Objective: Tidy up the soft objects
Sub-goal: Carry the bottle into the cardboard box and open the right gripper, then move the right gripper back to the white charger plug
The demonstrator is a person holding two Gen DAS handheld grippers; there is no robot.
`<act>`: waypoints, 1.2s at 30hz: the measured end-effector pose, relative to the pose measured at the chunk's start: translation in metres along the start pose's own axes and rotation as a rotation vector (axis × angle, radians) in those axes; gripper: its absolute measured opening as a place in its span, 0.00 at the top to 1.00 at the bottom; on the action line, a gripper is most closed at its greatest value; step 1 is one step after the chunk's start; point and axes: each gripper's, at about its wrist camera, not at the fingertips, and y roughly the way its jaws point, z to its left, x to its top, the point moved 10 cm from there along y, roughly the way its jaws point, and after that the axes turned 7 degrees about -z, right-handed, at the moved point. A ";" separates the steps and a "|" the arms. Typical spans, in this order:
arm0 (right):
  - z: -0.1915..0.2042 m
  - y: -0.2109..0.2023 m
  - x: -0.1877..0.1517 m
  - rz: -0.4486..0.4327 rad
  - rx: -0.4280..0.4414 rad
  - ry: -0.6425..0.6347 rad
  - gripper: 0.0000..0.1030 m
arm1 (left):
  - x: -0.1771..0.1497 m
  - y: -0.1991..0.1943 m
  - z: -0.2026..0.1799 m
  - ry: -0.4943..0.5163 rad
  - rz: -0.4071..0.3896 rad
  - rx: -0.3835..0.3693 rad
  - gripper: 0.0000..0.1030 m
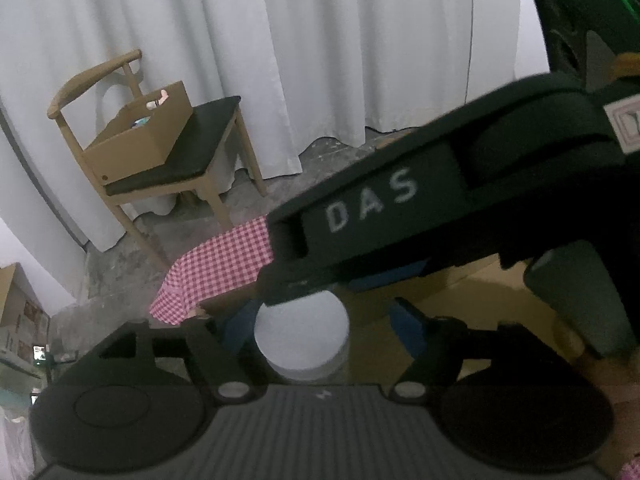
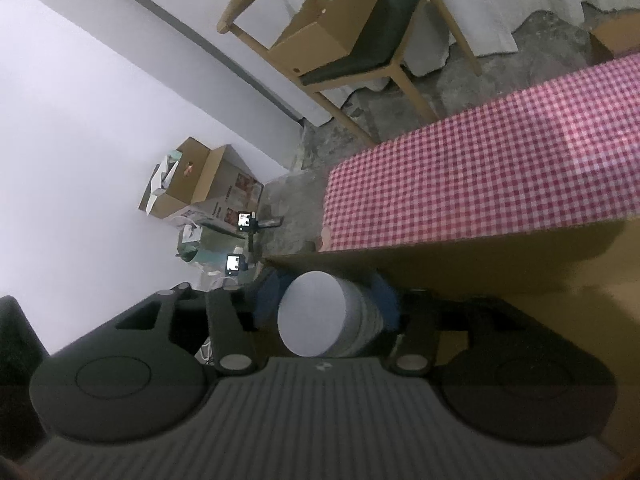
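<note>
Since the white cylinder (image 2: 312, 314) sits loose between both parted jaws inside the cardboard box (image 2: 500, 256) at six o'clock, release looks done; next, lift both grippers clear.

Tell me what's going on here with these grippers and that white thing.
A person is sorting soft objects with a hand-held gripper in each hand. A white cylinder sits between the jaws of the left gripper, which stand open around it with a gap on one side. The right gripper also frames a white cylinder, likely the same one; whether it presses on it is unclear. Both hang over an open cardboard box on the checked tablecloth.
</note>
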 end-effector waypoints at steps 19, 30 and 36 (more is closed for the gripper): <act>0.077 -0.228 -0.037 -0.272 -0.015 -0.215 0.31 | -0.017 -0.187 -0.025 -0.091 -0.134 -0.048 0.08; 0.041 -0.271 -0.184 -0.192 -0.094 -0.119 0.28 | -0.122 -0.212 -0.076 -0.103 -0.045 -0.084 0.08; 0.007 -0.236 -0.249 -0.085 -0.136 0.019 0.30 | -0.168 -0.187 -0.097 -0.075 0.014 -0.074 0.11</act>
